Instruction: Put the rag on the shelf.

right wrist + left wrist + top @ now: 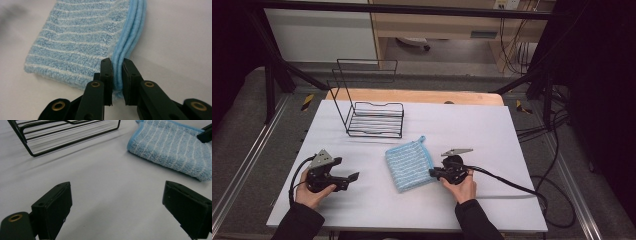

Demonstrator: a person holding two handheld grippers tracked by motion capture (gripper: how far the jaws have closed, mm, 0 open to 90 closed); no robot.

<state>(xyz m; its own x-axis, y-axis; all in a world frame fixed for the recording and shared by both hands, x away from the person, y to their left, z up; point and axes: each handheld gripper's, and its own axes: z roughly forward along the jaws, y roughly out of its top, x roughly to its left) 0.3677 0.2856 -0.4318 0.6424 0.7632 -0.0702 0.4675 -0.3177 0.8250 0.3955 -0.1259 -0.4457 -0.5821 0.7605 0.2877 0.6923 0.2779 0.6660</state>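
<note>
We see the right tongs pinching the bound edge of the folded blue towel, which lies flat on the white surface just in front of the wire rack. Our left tongs stand spread, well apart from the towel and holding nothing.

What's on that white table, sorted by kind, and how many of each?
Blue striped towel: 1
Black wire rack: 1
Hand-held grippers: 2, the left gripper open, the right gripper shut on the towel's edge
Total: 4
</note>
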